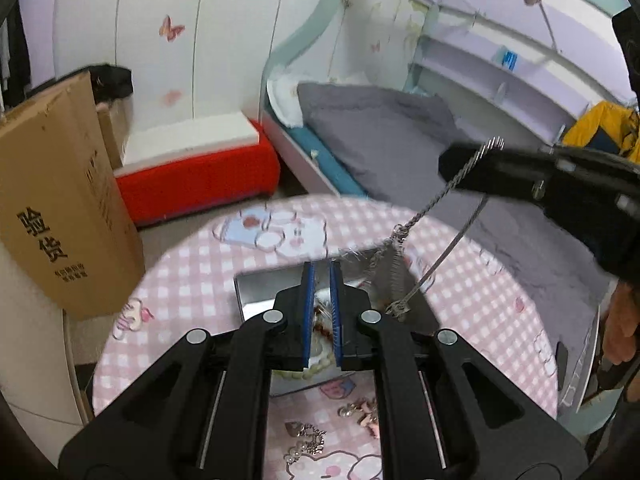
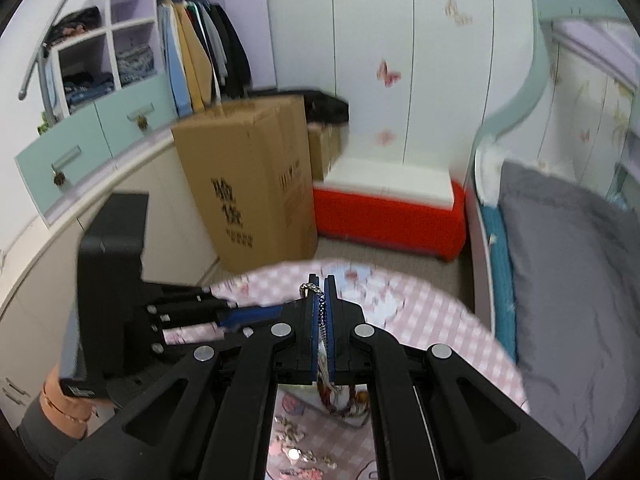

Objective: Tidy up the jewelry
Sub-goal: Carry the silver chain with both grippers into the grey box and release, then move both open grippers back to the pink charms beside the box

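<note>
My right gripper [image 2: 320, 280] is shut on a silver chain necklace [image 2: 322, 320]; in the left wrist view the right gripper [image 1: 472, 164] is held high at the right, and the chain [image 1: 432, 204] hangs from it down into a shiny metal tray [image 1: 260, 288] on the pink checked round table [image 1: 192, 280]. My left gripper [image 1: 321, 270] hovers over the tray, jaws a narrow gap apart, with nothing between them. Pearl and other jewelry [image 1: 320, 350] lies in the tray under it. Loose pearl and pink pieces [image 1: 308, 436] lie on the table near me.
A tall cardboard box [image 1: 60, 200] stands left of the table, a red and white bench [image 1: 192, 164] behind it. A bed with a grey blanket [image 1: 384, 136] lies at the right. Wardrobe shelves and hanging clothes [image 2: 200, 52] are at the far left.
</note>
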Demonstrator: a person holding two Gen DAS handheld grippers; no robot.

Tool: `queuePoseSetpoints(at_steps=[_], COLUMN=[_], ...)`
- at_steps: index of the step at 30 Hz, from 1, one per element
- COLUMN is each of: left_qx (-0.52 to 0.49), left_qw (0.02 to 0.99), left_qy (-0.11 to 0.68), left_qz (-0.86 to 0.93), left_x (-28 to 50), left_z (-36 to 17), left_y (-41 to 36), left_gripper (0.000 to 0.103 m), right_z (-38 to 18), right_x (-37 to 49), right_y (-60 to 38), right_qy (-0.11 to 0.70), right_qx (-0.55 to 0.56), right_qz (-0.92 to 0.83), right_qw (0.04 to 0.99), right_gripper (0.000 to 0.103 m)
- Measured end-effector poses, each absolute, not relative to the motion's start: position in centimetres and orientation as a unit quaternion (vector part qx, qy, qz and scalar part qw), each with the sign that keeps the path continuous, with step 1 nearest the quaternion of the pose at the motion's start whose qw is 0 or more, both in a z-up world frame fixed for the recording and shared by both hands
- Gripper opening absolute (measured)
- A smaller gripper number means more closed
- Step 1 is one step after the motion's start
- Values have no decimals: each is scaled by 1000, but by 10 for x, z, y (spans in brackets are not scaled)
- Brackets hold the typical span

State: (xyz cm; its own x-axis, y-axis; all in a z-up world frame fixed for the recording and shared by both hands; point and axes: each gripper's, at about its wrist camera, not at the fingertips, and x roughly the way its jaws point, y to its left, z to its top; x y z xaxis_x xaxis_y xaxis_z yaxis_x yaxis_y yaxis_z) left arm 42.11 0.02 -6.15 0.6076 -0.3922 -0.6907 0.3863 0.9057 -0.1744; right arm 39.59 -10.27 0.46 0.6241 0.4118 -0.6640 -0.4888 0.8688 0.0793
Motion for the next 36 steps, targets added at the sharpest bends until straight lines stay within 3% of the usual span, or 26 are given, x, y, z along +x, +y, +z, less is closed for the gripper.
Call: queuePoseSetpoints(at_steps=[10, 12, 13, 14, 24, 36], left_qx=[16, 18, 17, 16, 13, 41], left_qw=[880, 880, 881, 885, 895, 879], left_qy=[421, 420, 418, 410, 395, 430], left_qz=[-218, -219, -220, -218, -207, -200], left_x=[416, 410, 406, 401, 363, 332], left_z=[-80, -79, -78, -75, -74, -132], left_y=[-7, -4, -2, 1, 30, 36], left_gripper=[11, 26, 55, 67, 67, 67], right_z=[-41, -42, -42, -43, -41, -82], right_x=[397, 395, 394, 393, 363, 317], right_y=[-111, -114, -116, -118, -127, -145], right_qy=[430, 432, 436, 441, 426, 420], right_qx=[-54, -54, -50, -48, -51, -36], right_qz=[234, 230, 229, 227, 218, 206], right_qw=[870, 871, 869, 867, 876, 883], right_gripper=[5, 16, 21, 33, 35, 36])
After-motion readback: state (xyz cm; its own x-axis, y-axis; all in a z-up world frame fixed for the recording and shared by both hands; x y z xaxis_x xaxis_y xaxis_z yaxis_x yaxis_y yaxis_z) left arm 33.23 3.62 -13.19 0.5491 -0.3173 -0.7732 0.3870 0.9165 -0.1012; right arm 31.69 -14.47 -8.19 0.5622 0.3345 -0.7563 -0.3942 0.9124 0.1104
